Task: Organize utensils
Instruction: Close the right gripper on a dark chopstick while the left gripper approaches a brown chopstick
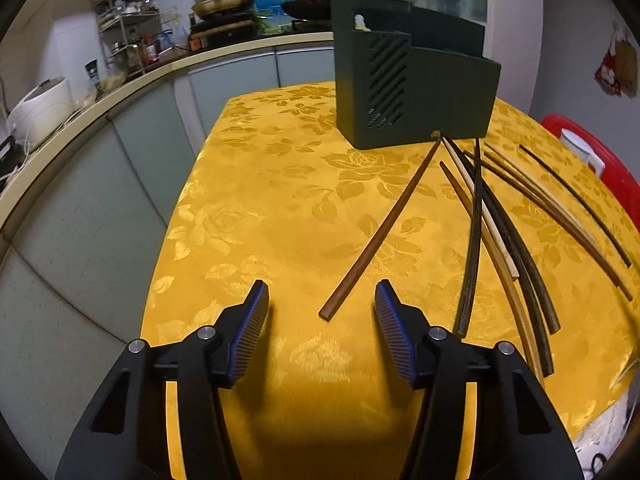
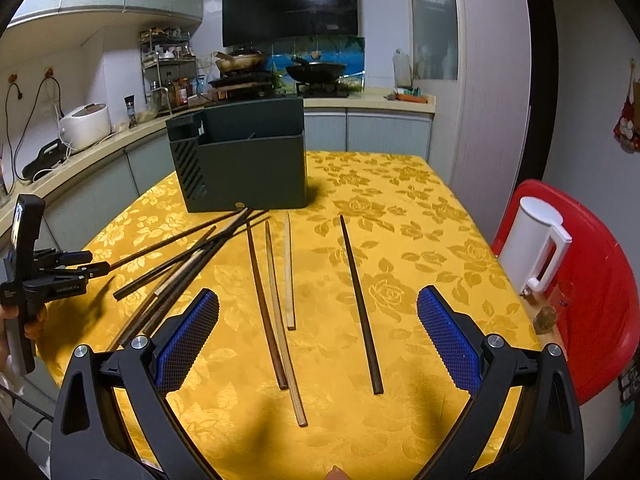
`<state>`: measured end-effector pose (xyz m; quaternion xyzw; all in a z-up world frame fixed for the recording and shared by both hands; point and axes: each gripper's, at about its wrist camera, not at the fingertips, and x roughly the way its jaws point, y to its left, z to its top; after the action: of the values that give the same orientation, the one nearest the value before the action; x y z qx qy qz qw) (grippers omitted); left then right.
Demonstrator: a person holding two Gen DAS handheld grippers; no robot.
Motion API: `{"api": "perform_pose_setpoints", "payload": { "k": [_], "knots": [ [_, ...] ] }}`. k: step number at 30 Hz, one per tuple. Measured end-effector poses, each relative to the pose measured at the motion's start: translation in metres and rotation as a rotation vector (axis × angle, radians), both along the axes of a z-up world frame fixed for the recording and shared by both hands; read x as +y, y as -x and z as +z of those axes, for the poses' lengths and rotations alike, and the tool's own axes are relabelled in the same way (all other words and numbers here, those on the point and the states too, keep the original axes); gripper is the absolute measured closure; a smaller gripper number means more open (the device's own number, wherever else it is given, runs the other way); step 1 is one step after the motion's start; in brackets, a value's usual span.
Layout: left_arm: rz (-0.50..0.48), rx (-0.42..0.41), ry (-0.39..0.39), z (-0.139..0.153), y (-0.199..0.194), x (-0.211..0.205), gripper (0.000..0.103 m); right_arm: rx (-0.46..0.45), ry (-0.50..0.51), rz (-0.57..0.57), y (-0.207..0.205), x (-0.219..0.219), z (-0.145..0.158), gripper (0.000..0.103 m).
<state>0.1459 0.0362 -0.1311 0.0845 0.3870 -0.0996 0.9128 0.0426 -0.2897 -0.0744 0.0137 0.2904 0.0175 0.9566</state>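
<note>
Several chopsticks lie loose on the yellow tablecloth (image 1: 256,200) in front of a dark green utensil holder (image 1: 412,88), which also shows in the right wrist view (image 2: 248,160). In the left wrist view a brown chopstick (image 1: 380,228) lies apart, its near end between my open left gripper (image 1: 320,300) fingers; a crossed pile (image 1: 492,232) lies to the right. In the right wrist view my right gripper (image 2: 318,312) is open and empty above three chopsticks (image 2: 272,300) and a dark one (image 2: 360,304). The left gripper (image 2: 80,264) shows at the left edge beside the pile (image 2: 180,264).
A red chair (image 2: 592,280) with a white kettle (image 2: 532,244) on it stands at the table's right edge. A kitchen counter (image 1: 120,92) with a rice cooker (image 1: 40,112) and pans runs along the left and back.
</note>
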Motion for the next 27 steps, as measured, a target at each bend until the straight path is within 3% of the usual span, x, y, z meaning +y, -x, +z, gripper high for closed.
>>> {"api": "perform_pose_setpoints", "payload": {
  "k": [9,14,17,23,27],
  "knots": [
    [-0.061,0.016,-0.019,-0.007,-0.013,-0.010,0.061,0.007,-0.003,-0.012,-0.005,-0.012,-0.008,0.007],
    [-0.090,0.029,0.018,-0.007,-0.011,-0.013,0.081,0.025,-0.004,-0.025,-0.005,-0.020,-0.013,0.007],
    [-0.104,0.021,0.014,-0.007,-0.006,-0.016,0.090,0.047,-0.003,-0.026,-0.006,-0.025,-0.018,0.013],
    [-0.110,0.024,0.032,-0.008,0.001,-0.015,0.091,0.088,-0.006,-0.038,-0.007,-0.036,-0.033,0.025],
    [-0.108,0.019,0.024,-0.008,0.007,-0.016,0.091,0.137,0.003,-0.034,-0.012,-0.038,-0.047,0.042]
  ]
}}
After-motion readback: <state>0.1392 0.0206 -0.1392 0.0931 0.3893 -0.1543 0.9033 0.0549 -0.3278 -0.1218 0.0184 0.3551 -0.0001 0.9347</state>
